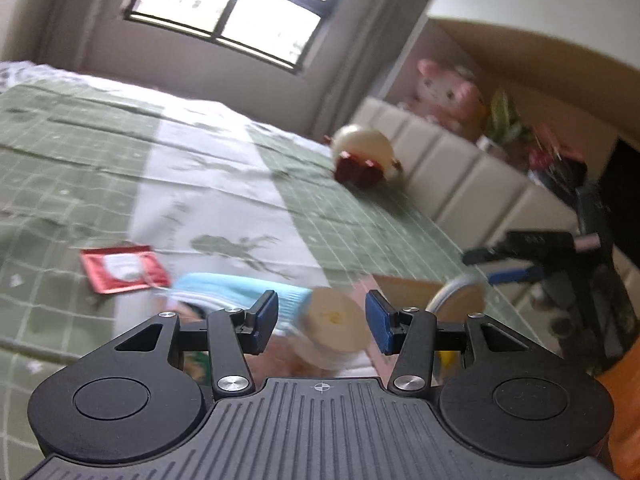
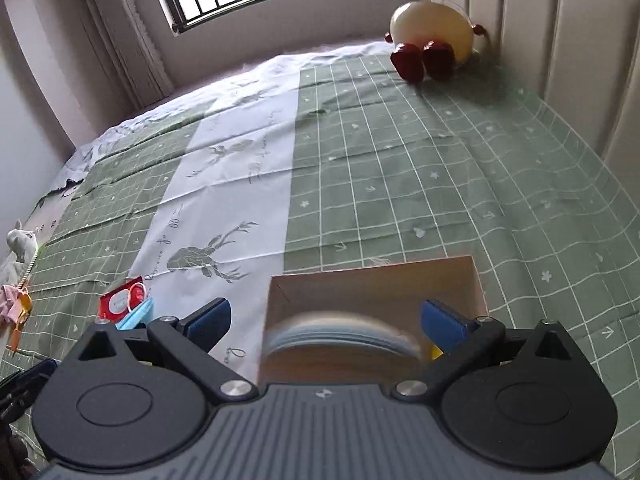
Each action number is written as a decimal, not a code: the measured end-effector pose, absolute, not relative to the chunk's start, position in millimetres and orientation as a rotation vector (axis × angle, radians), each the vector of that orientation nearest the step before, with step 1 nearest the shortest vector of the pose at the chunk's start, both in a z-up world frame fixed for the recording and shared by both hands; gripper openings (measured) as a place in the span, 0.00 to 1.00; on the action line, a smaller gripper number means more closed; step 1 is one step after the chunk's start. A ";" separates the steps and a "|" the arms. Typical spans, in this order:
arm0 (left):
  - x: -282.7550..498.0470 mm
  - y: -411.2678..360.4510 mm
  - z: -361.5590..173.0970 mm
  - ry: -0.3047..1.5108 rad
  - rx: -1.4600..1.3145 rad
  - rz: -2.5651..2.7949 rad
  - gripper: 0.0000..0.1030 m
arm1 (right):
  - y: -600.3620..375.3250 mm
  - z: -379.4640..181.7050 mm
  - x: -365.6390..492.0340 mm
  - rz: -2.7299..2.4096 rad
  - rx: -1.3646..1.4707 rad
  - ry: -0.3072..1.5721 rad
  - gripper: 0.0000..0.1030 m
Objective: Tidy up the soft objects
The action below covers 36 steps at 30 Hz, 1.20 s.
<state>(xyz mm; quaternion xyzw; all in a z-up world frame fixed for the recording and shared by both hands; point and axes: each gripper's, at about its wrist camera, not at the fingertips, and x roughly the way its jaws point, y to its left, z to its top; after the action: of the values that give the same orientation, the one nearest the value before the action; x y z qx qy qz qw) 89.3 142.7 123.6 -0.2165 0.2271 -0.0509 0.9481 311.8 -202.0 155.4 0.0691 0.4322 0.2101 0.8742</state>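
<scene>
My left gripper [image 1: 322, 320] is open over the bed, with a blurred cream round soft toy [image 1: 336, 328] lying between and beyond its blue pads, not pinched. A light-blue soft object [image 1: 236, 292] lies just past the left finger. My right gripper [image 2: 324, 320] is open above an open cardboard box [image 2: 376, 284]; a blurred round blue-and-tan object [image 2: 340, 338] sits between the fingers inside the box. A cream round plush with red feet [image 2: 430, 40] lies far off by the headboard and also shows in the left wrist view [image 1: 364, 152].
A red packet [image 1: 124, 268] lies on the green checked bedspread [image 2: 400, 180]. The padded headboard [image 2: 560, 40] bounds the right side. A shelf holds a pink plush [image 1: 448, 92] and clutter. The other gripper [image 1: 540, 248] shows at the right. Small toys [image 2: 16, 280] lie at the bed's left edge.
</scene>
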 end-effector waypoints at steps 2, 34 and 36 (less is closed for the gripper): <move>80.6 150.1 123.0 0.450 -0.454 -0.090 0.51 | -202.3 155.4 309.3 0.414 0.178 0.879 0.99; 190.3 267.5 94.8 0.736 -0.090 -0.039 0.51 | -96.2 99.9 70.5 0.827 -0.313 0.495 0.99; 212.9 267.1 87.3 0.738 -0.024 -0.010 0.51 | -99.0 99.8 71.4 0.834 -0.335 0.501 0.99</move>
<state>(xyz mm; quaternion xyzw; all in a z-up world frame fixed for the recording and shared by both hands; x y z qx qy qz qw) 212.9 267.1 87.3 -0.0118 0.3605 -0.0051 0.9327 71.4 -99.0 99.8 -0.1600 0.2394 0.3989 0.8706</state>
